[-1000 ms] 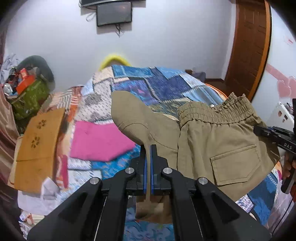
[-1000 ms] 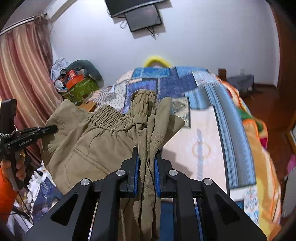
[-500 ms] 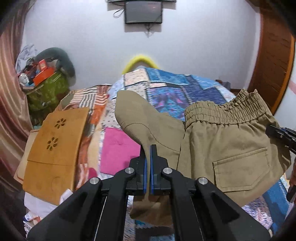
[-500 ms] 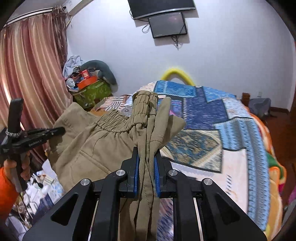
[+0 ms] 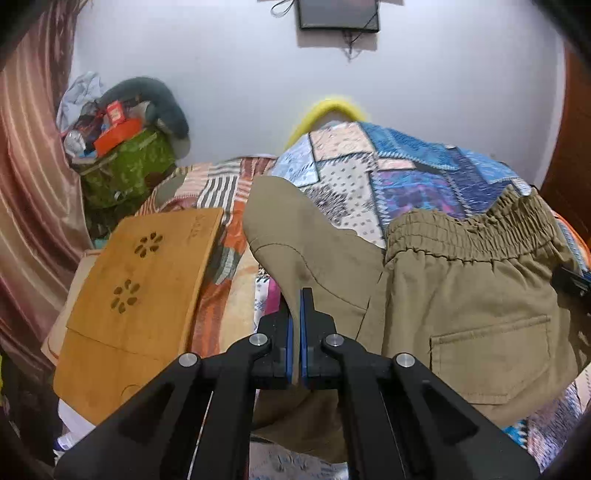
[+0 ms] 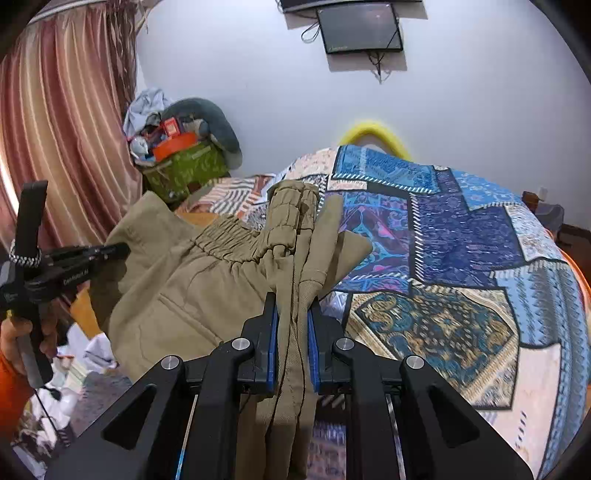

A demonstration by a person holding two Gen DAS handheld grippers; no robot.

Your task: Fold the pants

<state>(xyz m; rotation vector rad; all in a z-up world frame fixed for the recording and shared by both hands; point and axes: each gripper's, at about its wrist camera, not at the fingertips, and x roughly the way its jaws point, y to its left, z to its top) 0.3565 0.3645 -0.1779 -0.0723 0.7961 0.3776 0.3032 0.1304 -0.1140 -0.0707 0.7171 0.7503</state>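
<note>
Khaki pants (image 5: pixel 461 295) hang stretched in the air above the bed (image 6: pixel 461 236), one edge nipped thin between the pressed-together fingers of the left gripper (image 5: pixel 294 314) and a thick bunch of waistband cloth clamped in the right gripper (image 6: pixel 292 325). One pair of pants, two grippers, one wooden board (image 5: pixel 136 295) lying at the bed's left side. Behind the bed's patchwork cover stand a white wall, one dark screen (image 6: pixel 360 27) and a striped curtain (image 6: pixel 66 122).
</note>
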